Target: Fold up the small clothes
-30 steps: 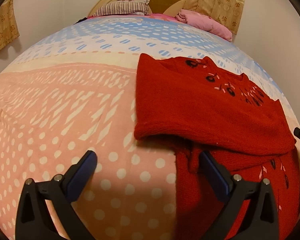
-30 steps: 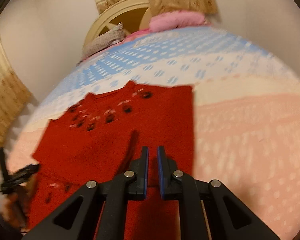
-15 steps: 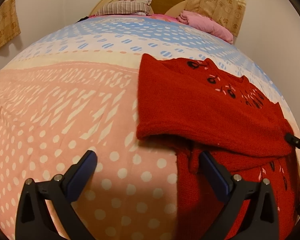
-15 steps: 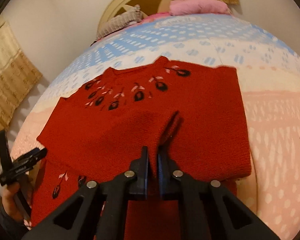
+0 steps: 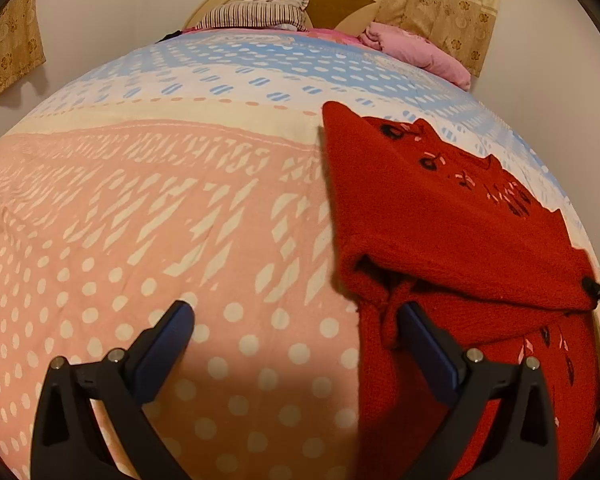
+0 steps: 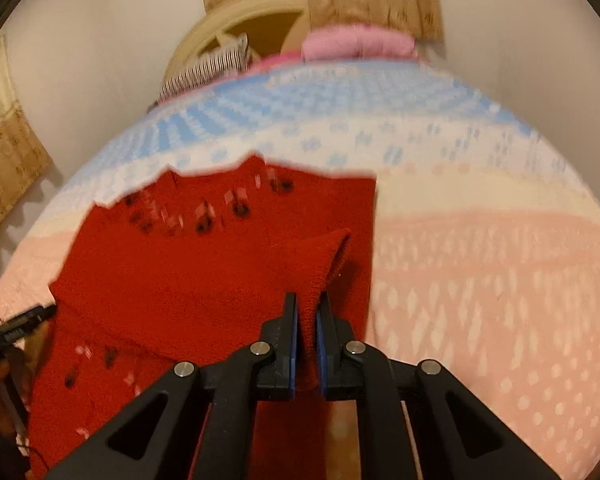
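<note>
Red sweater (image 6: 204, 280) blurred; lower hem cut off by frame.

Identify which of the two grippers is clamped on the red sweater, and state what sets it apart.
The right gripper: its jaws are pinched on a raised fold of the red sweater. The left gripper is spread wide open, gripping nothing.

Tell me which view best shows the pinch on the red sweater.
The right wrist view: the right hand-held gripper is shut on a raised fold of the red sweater. The left wrist view shows the sweater but not that pinch.
</note>
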The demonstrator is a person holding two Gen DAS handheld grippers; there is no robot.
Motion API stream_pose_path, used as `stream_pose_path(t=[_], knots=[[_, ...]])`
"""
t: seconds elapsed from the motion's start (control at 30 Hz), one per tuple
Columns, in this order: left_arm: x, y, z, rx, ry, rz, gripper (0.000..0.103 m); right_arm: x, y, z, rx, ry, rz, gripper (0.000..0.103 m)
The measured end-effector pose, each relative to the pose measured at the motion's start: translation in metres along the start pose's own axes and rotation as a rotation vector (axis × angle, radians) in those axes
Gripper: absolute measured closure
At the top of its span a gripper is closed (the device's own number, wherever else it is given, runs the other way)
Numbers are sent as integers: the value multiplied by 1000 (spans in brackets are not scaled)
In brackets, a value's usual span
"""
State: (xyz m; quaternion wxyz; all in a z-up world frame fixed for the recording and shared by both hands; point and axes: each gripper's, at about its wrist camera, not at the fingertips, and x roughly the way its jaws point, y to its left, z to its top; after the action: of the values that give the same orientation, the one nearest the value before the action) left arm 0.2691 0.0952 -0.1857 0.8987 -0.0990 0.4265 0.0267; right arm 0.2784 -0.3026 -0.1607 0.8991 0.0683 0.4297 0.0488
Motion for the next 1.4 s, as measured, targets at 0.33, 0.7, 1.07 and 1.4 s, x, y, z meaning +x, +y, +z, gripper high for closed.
stream_pose_path(t=[0.33,0.7,1.07,1.4], knots=[[-1,0,-1,11,-2,15,0,-29,31,1,-92,-99,93,48],[-19,-10,-16,81,20,16,0,0,25,-22,-88,67,104,47],[-65,-29,-56,170,-40,7,0,-36,44,-50,-102,29,115,47],[-93,-35,-79,200,-36,-43,0,-49,53,-91,-112,55,116,47]])
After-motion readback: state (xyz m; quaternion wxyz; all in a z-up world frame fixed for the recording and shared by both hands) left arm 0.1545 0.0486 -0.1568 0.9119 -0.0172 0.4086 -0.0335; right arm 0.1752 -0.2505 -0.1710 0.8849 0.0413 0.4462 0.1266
